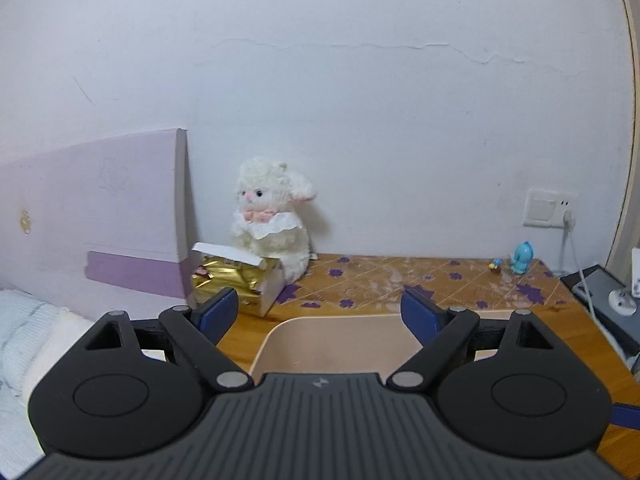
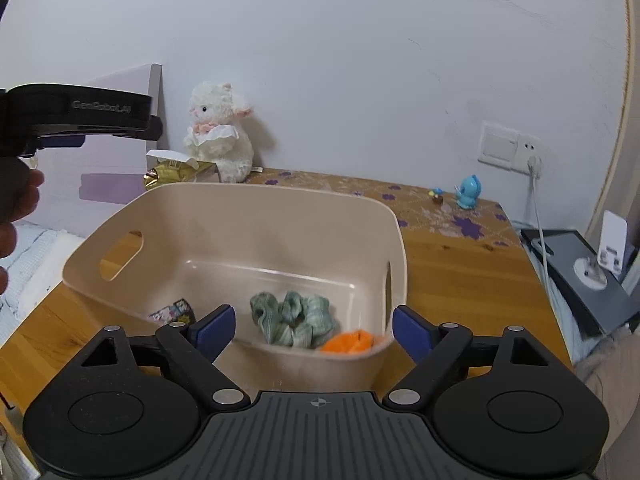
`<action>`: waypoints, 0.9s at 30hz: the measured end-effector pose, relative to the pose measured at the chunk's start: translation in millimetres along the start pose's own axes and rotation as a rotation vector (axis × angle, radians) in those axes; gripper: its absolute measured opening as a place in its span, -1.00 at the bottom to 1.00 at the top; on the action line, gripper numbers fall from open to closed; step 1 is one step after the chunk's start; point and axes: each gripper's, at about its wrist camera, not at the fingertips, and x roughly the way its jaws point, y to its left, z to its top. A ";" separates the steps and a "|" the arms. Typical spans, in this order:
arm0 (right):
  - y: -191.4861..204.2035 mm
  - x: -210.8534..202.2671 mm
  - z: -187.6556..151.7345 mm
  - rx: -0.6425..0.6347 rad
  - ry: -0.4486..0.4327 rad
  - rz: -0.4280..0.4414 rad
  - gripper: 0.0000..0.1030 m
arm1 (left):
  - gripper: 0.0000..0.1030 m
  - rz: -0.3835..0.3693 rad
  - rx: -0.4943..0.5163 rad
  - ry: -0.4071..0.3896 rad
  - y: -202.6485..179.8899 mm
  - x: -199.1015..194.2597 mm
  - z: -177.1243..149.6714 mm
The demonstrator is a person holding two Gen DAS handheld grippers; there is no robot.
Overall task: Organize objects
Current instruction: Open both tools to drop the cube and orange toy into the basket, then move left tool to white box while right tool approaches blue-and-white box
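Right wrist view: our right gripper (image 2: 311, 330) gapes empty above the beige bin (image 2: 224, 216), a green scrunchie (image 2: 294, 318) between its fingers. Our left gripper (image 1: 319, 310) gapes too, empty.

Counted items on the wooden counter (image 2: 448, 264)

One beige plastic bin (image 2: 256, 216) holding one green checked scrunchie (image 2: 294, 318), one orange fabric piece (image 2: 352, 342) and one small printed packet (image 2: 172, 312); one white plush lamb (image 2: 218, 132); one blue figurine (image 2: 468, 192).

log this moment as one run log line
left hand-held gripper open | right hand-held gripper open | bin: green scrunchie, orange item
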 end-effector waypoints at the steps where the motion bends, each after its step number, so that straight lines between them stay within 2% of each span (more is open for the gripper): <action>1: -1.1 -3.4 -3.1 0.004 0.001 -0.003 0.72 | 0.73 -0.015 0.010 0.005 0.0 -4.8 -2.6; 7: -5.2 -28.0 -19.8 0.001 -0.005 -0.016 0.82 | 0.73 -0.081 0.098 0.102 -2.4 -33.3 -34.2; 8: -5.3 -32.1 -23.1 -0.003 -0.008 -0.018 0.89 | 0.73 -0.090 0.105 0.111 -2.0 -41.2 -41.2; 10: -5.7 -38.8 -30.7 -0.009 -0.010 -0.023 0.98 | 0.73 -0.098 0.115 0.124 -1.1 -52.3 -53.0; 15: -8.0 -43.3 -53.6 0.000 0.025 -0.006 1.00 | 0.73 -0.102 0.127 0.170 2.8 -73.7 -86.9; 19: -8.8 -36.0 -72.9 0.013 0.068 0.007 1.00 | 0.73 -0.153 0.112 0.257 6.3 -76.1 -116.1; 21: -9.7 -32.0 -82.2 0.020 0.090 0.011 1.00 | 0.73 -0.154 0.123 0.307 5.7 -71.5 -131.9; 24: -10.5 -25.1 -94.6 0.024 0.119 0.010 1.00 | 0.73 -0.151 0.156 0.336 2.5 -66.0 -151.3; 27: -12.5 -17.0 -102.9 0.027 0.142 0.009 1.00 | 0.72 -0.186 0.163 0.371 -0.3 -58.8 -165.4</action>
